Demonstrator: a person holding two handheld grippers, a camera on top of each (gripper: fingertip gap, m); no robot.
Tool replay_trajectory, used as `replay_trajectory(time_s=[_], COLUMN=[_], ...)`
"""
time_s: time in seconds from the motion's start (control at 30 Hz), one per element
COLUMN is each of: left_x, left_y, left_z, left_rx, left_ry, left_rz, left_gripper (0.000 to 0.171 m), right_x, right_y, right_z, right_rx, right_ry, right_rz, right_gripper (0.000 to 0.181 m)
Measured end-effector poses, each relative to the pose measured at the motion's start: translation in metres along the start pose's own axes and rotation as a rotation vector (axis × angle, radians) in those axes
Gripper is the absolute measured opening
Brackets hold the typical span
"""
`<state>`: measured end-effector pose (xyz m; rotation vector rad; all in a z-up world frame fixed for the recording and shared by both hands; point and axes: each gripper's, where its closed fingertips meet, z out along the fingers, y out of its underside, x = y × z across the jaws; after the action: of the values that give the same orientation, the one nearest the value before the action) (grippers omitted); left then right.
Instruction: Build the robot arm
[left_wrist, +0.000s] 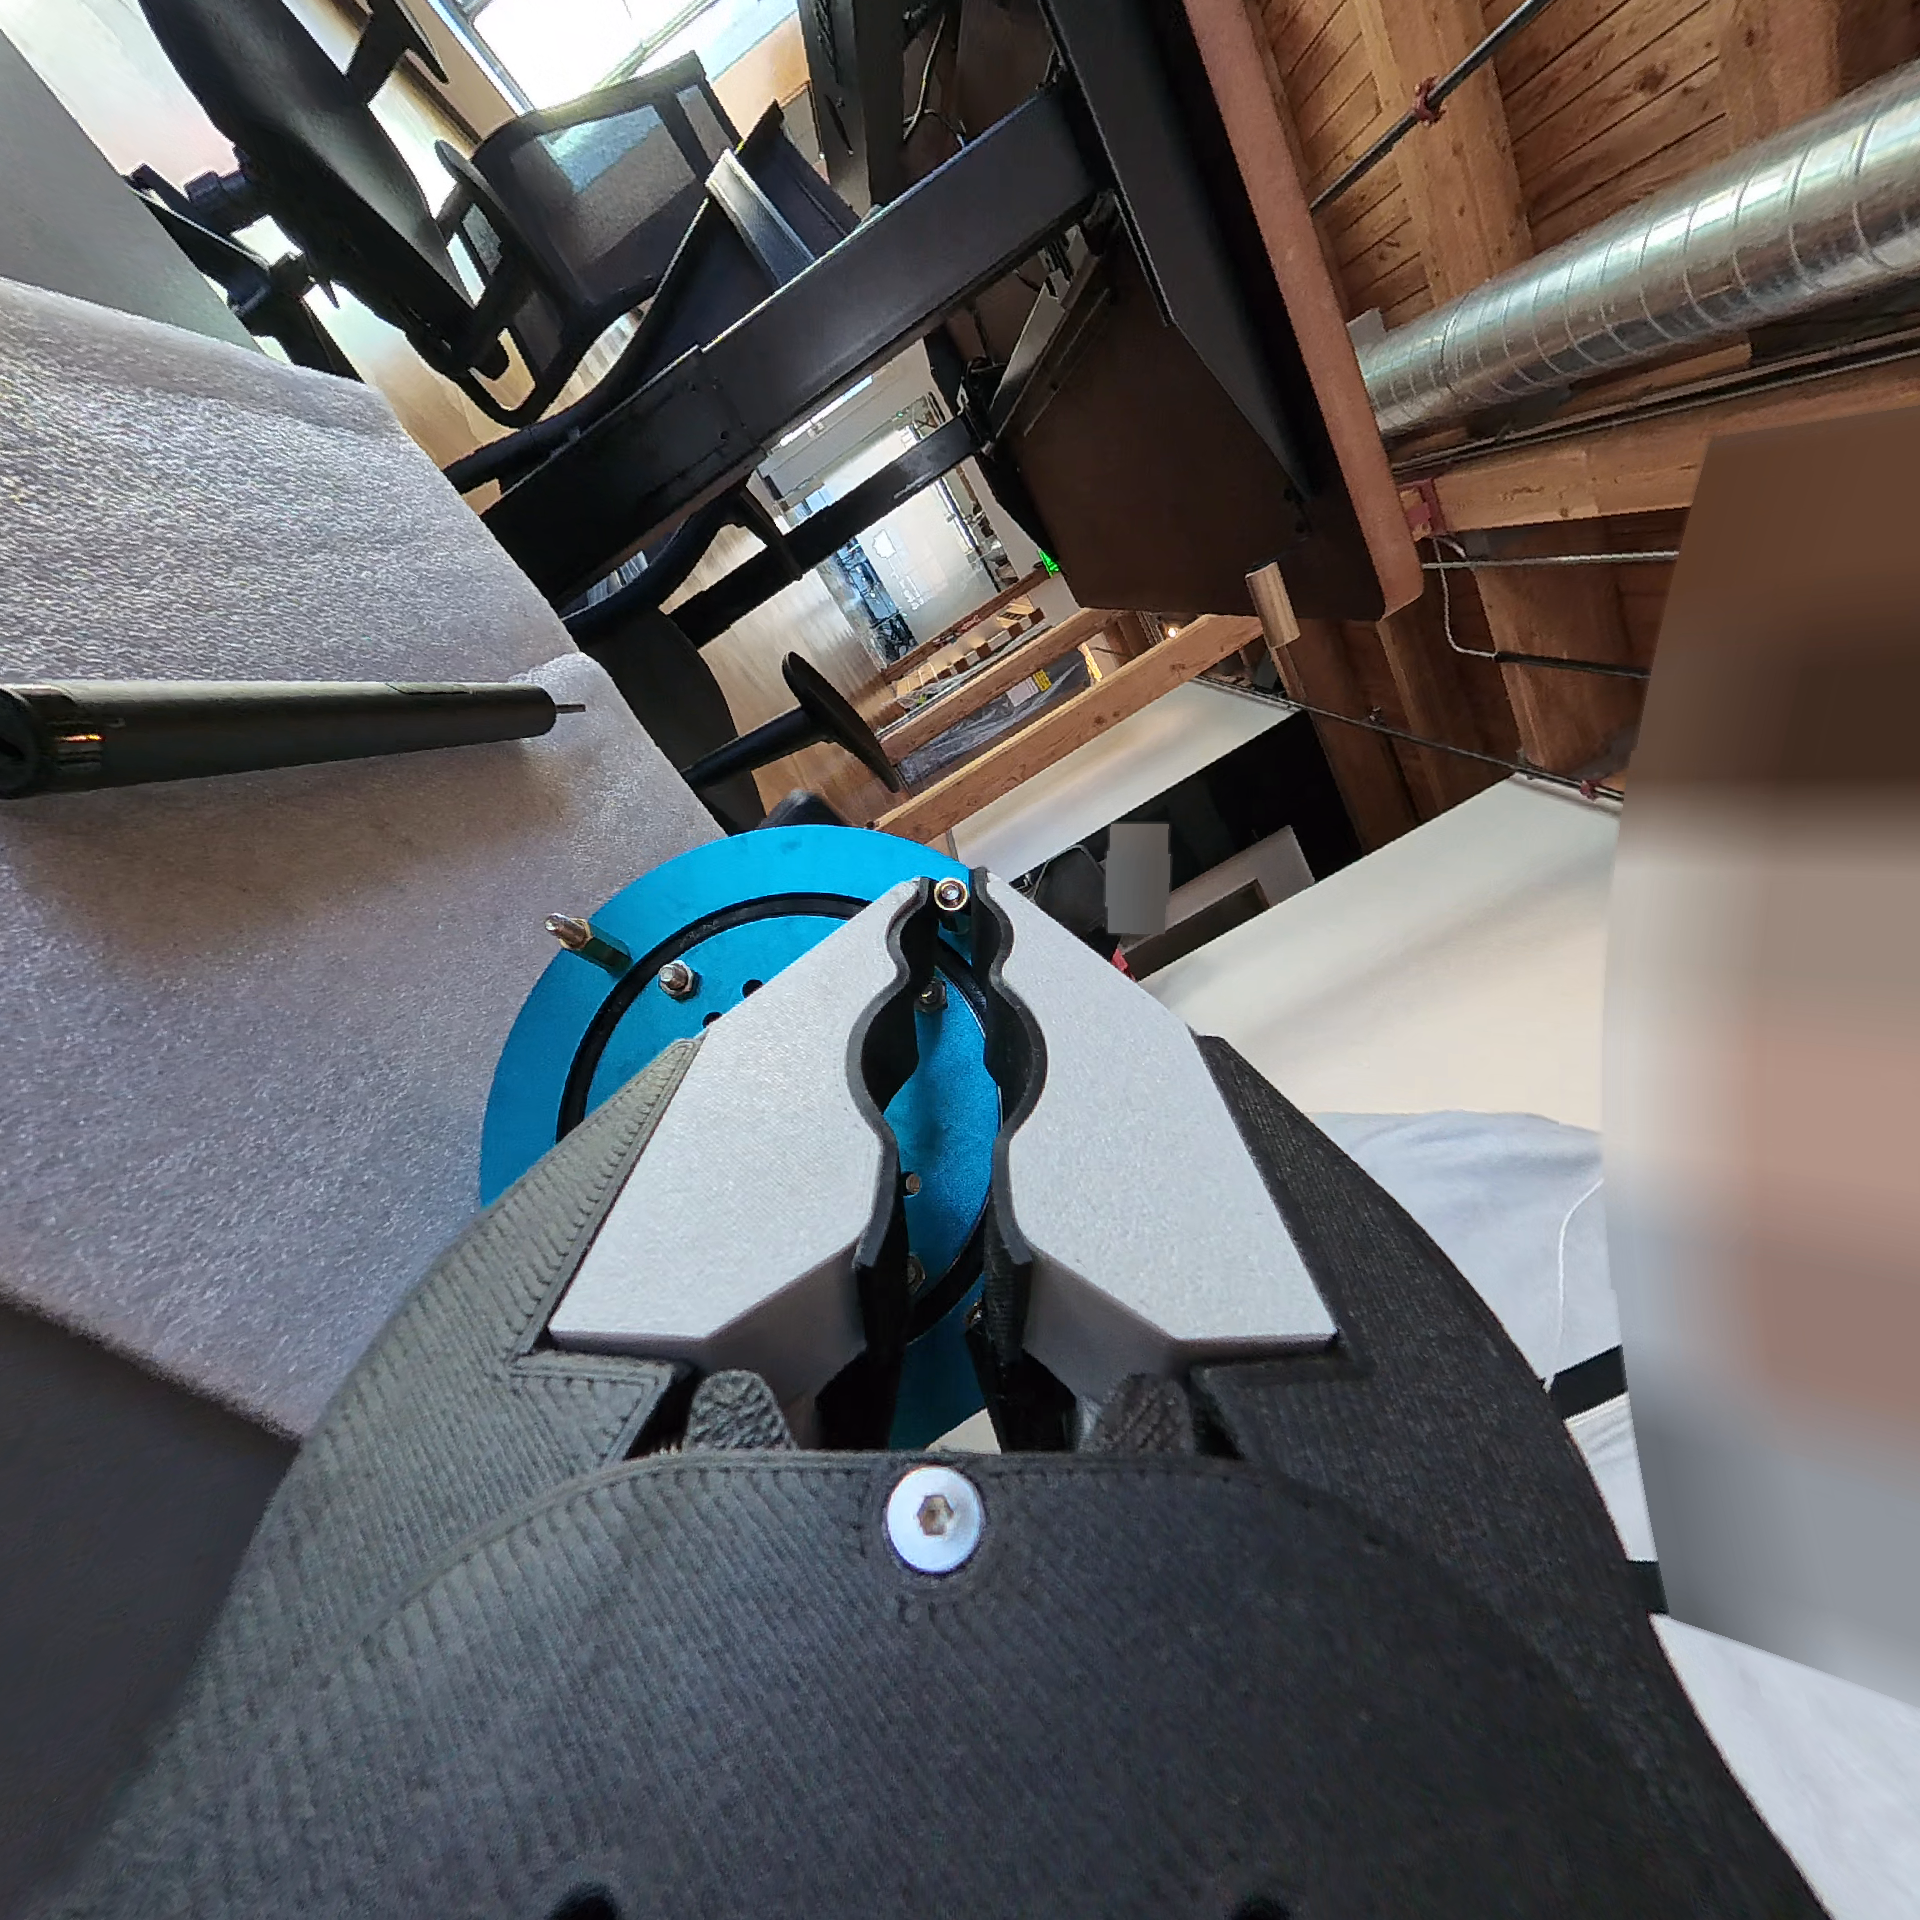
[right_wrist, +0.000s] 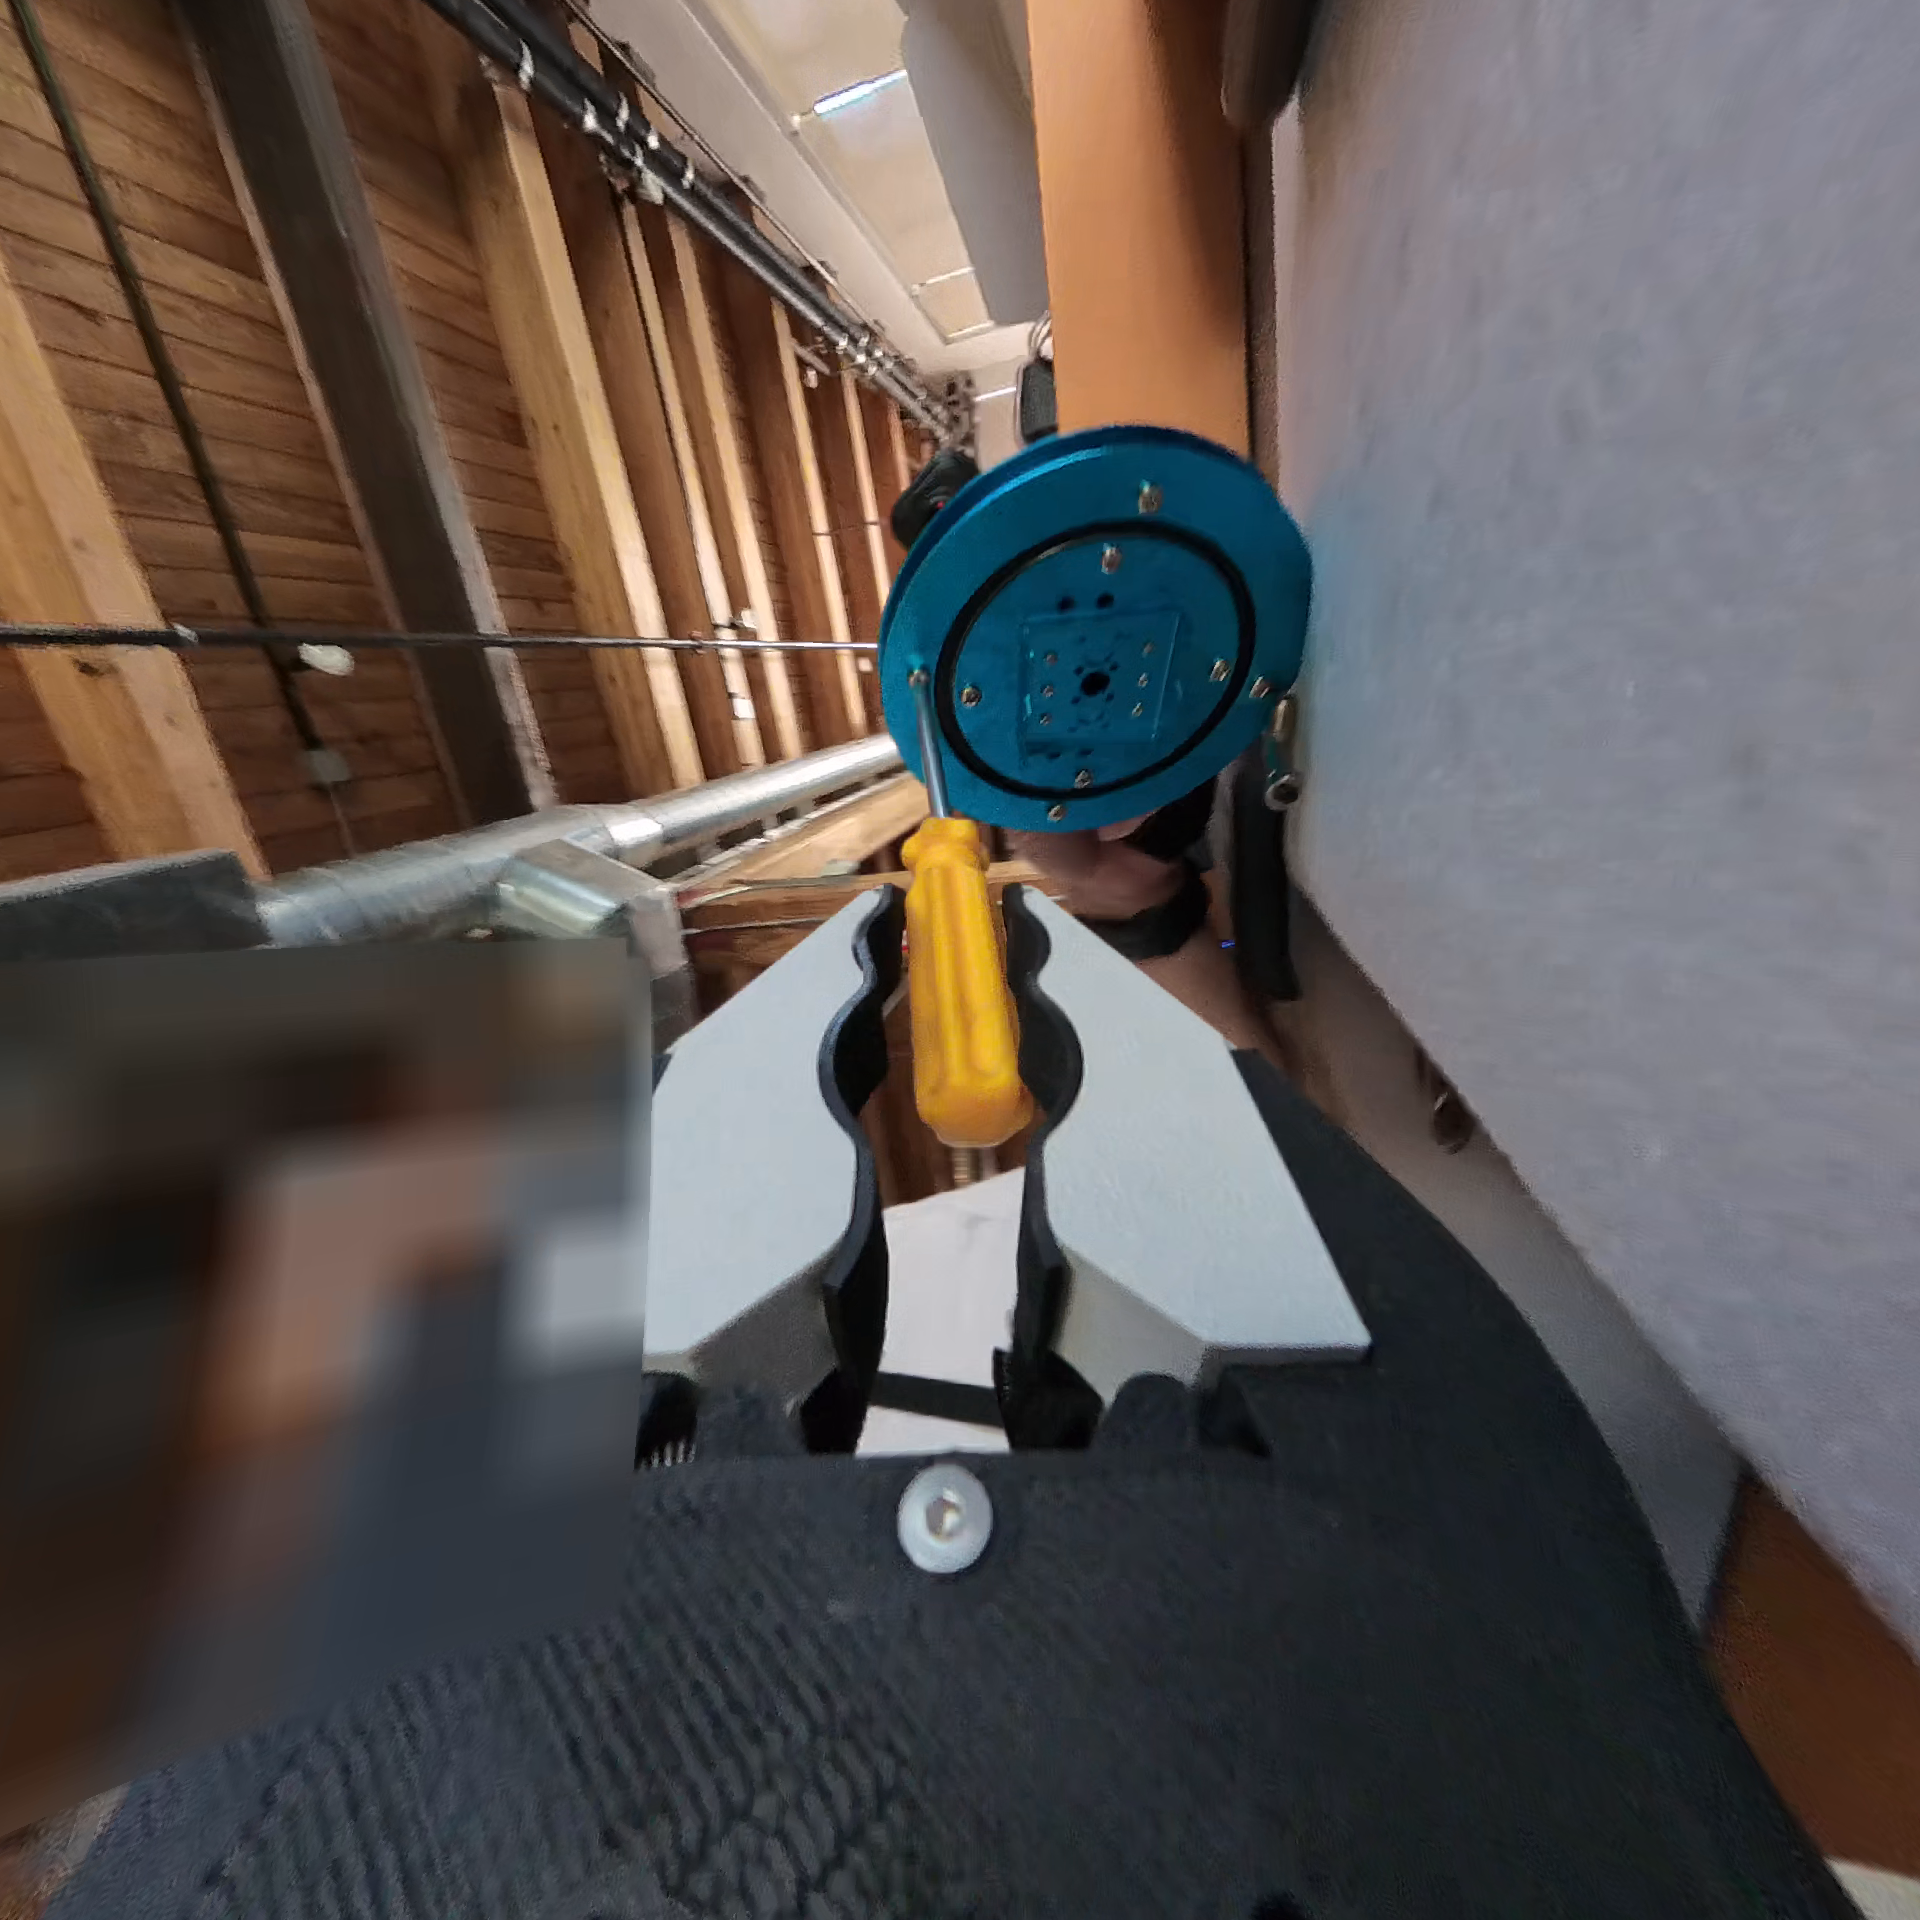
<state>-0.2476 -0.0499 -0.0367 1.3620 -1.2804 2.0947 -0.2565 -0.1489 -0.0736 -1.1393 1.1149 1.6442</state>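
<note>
Our left gripper (left_wrist: 951, 914) has its fingers nearly closed on the blue disc (left_wrist: 727, 997), held above the foam-covered desk (left_wrist: 260, 987). Our right gripper (right_wrist: 951, 914) clamps a yellow screwdriver (right_wrist: 961, 997), its tip at a screw on the disc's rim.

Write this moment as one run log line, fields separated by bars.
left gripper: shut on round blue metal disc | right gripper: shut on yellow-handled screwdriver, tip at disc rim screw | black pen-shaped tool: lying on grey foam sheet
</note>
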Motion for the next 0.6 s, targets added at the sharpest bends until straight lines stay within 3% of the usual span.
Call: replay_trajectory(time_s=[0.17,0.47,0.6], left_x=[-0.001,-0.002,-0.003], left_y=[0.002,0.007,0.006], left_z=[0.005,0.014,0.014], left_rx=[-0.006,-0.023,-0.003], left_ry=[-0.023,-0.142,-0.132], left_rz=[0.008,0.111,0.090], left_gripper=[0.004,0.004,0.004], right_x=[0.005,0.014,0.017], right_y=[-0.006,-0.008,-0.008], right_z=[-0.002,-0.006,-0.005], right_rx=[-0.031,-0.056,-0.067], right_ry=[0.164,0.146,0.188], right_rz=[-0.290,-0.324,-0.448], right_gripper=[0.022,0.023,0.026])
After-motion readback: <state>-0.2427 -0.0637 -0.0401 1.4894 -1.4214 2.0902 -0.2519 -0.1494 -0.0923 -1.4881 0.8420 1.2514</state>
